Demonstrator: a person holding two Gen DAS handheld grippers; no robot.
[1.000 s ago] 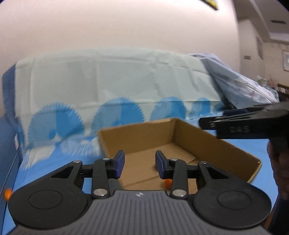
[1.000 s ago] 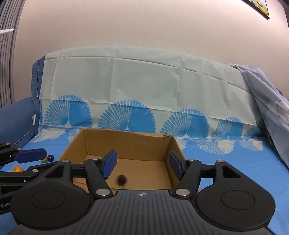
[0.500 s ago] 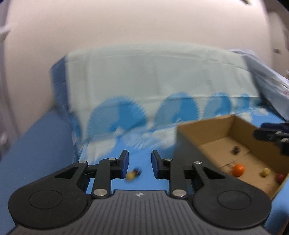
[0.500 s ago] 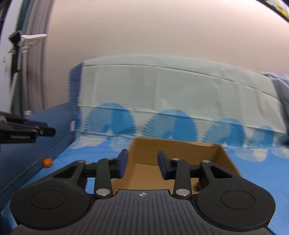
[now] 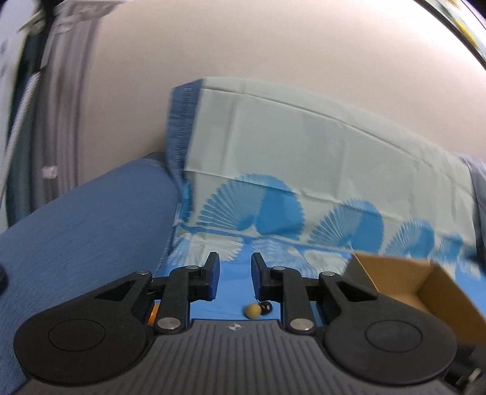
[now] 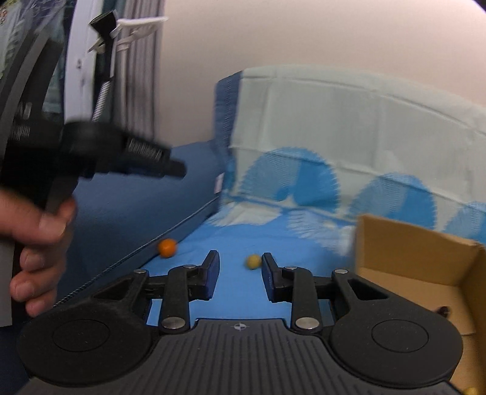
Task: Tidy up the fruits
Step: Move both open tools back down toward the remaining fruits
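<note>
Left gripper [image 5: 233, 278] empty, narrow gap; yellow fruit [image 5: 253, 310] below on blue cloth [image 5: 234, 299]

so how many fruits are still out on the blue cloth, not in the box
3 visible: an orange fruit against the sofa arm, a yellow fruit mid-cloth, and a small dark fruit touching it. The grippers may hide more.

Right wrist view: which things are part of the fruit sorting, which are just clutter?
Job:
- orange fruit by the sofa arm
- yellow fruit on the cover
- cardboard box
- left gripper, right gripper, both empty

Lying about:
- blue sofa arm
- fan-print cover
- white stand
</note>
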